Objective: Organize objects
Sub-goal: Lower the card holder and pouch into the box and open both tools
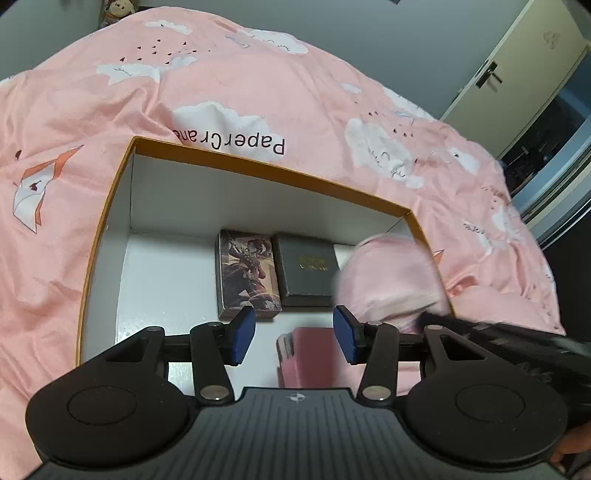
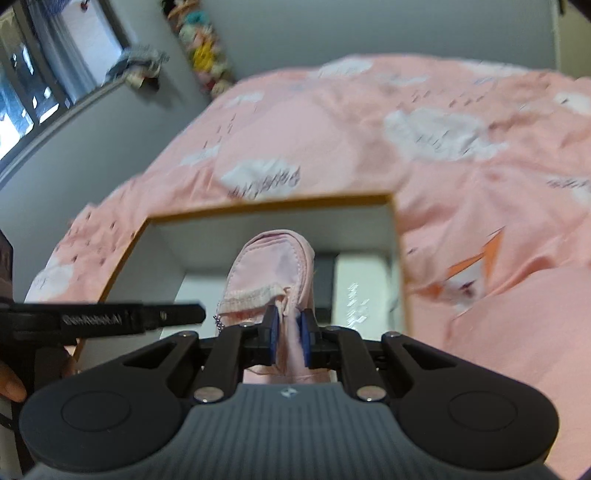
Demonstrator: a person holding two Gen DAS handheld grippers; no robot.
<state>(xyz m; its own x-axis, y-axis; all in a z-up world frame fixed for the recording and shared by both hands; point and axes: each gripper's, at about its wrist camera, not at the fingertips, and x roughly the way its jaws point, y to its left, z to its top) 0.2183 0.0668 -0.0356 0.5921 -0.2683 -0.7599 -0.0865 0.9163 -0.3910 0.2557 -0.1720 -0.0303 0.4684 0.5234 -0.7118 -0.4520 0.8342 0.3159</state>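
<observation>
One orange-rimmed box on the pink bed cover. Inside: one illustrated card box, one black case, one pink wallet. Left tool apart, empty. Right tool clamped on one pink pouch above the box.

Pink pouch — orange-rimmed box

One open box fills the middle of the left wrist frame. Inside it, at centre, lie one picture-printed pack, one black case and one white item; lower centre, one dark pink wallet. One pink pouch sits centre right. Two grippers: left, right. One doll, upper left.
</observation>
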